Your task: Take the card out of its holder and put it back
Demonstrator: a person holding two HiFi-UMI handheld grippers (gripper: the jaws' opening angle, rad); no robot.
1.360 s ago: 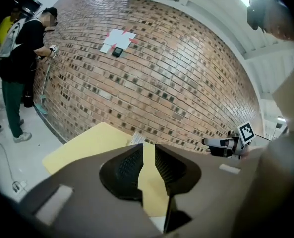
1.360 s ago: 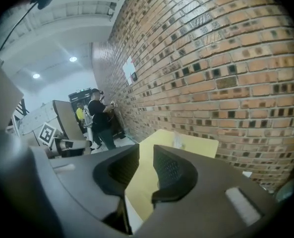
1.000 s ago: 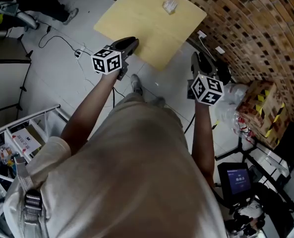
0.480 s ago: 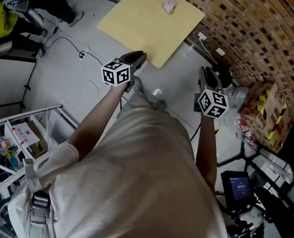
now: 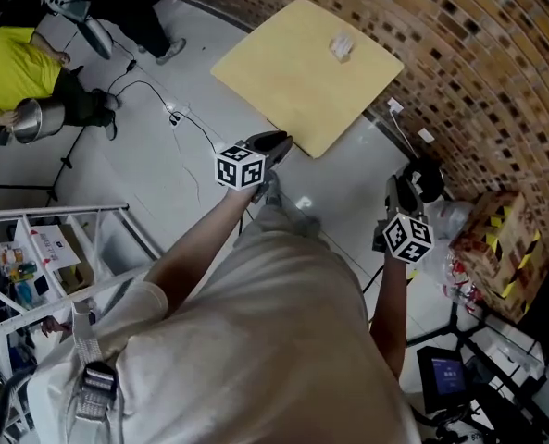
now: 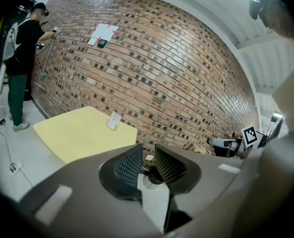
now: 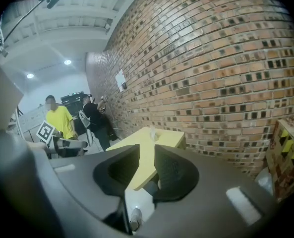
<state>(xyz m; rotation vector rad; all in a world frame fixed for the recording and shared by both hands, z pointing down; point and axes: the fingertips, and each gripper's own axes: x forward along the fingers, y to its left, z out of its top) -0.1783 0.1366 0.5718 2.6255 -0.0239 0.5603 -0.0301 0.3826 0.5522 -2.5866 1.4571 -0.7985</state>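
The person is holding the left gripper [image 5: 274,143] out over the grey floor [image 5: 163,165] just short of the yellow table [image 5: 283,72], its jaws standing a narrow gap apart with nothing between them. The right gripper [image 5: 420,178] is hanging lower and nearer the brick wall [image 5: 496,54], well apart from the table, its jaws likewise parted and gripping nothing. The card holder [image 5: 342,47] is standing alone near the table's far edge by the wall, well away from both grippers and too small to tell whether the card is sitting inside it.
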